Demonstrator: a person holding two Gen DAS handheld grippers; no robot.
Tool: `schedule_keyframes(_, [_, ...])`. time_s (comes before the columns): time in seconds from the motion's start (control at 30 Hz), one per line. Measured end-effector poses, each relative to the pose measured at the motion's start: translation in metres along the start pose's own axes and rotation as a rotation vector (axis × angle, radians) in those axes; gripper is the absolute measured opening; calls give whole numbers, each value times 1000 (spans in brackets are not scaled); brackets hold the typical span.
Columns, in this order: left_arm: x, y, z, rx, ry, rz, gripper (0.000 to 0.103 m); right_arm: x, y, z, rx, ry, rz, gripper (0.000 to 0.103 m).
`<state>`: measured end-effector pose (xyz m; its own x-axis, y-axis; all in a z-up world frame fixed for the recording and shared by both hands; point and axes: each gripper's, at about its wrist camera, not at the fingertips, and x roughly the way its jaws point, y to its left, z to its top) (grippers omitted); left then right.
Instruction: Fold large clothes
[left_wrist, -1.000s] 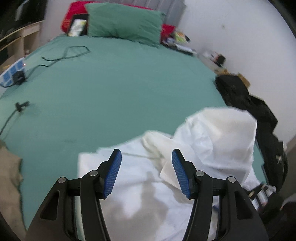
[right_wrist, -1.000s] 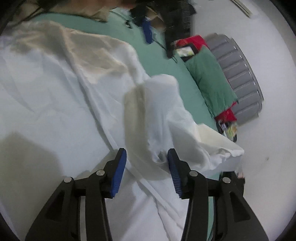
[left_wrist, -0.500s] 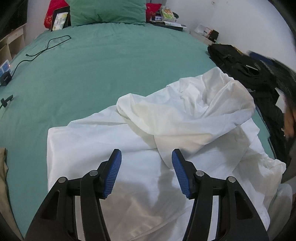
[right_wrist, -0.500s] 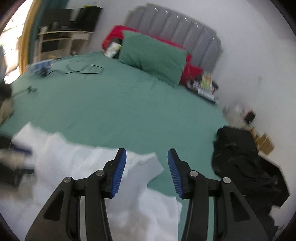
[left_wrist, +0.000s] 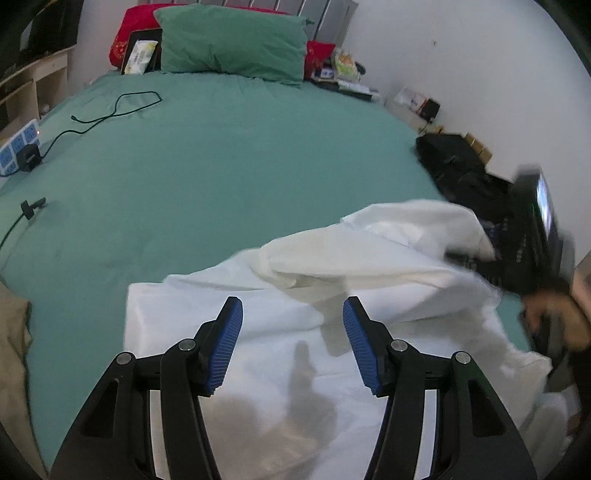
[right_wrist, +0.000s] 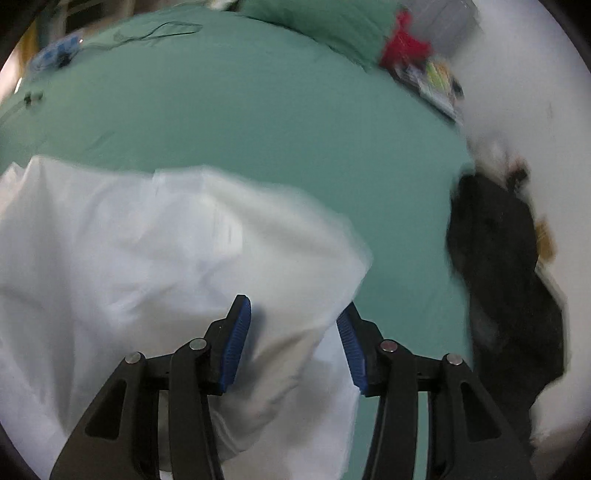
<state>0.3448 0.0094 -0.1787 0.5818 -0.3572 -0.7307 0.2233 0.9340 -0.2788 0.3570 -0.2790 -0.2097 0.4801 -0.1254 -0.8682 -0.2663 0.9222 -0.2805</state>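
A large white garment lies rumpled on the near part of a green bed; it also shows in the right wrist view. My left gripper is open and empty above the cloth's near part. My right gripper is open, with a blurred fold of the white cloth between its fingers but not clamped. In the left wrist view the right gripper appears as a dark blur at the cloth's right edge, with the hand holding it.
A green pillow and a red pillow lie at the headboard. A black cable and a power strip sit at the bed's left. A black bag lies along the right wall. Beige cloth lies at the near left.
The white cloth's raised fold has dropped and spread flatter toward the right. Both cameras have swung; the right gripper has come down onto the cloth's right edge.
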Motion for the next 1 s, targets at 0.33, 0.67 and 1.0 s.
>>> schedule_keyframes(0.33, [-22,-38,-22,58,-4,-66,60,-8,-11,-107,545,-31,409,12])
schedule_keyframes(0.67, [-18,-19,-26,0,7,-69,60,-9,-7,-128,998,-321,871,6])
schedule_keyframes(1.0, [21,-4,-42,65,115,100,41,-8,6,-149,843,-51,694,37])
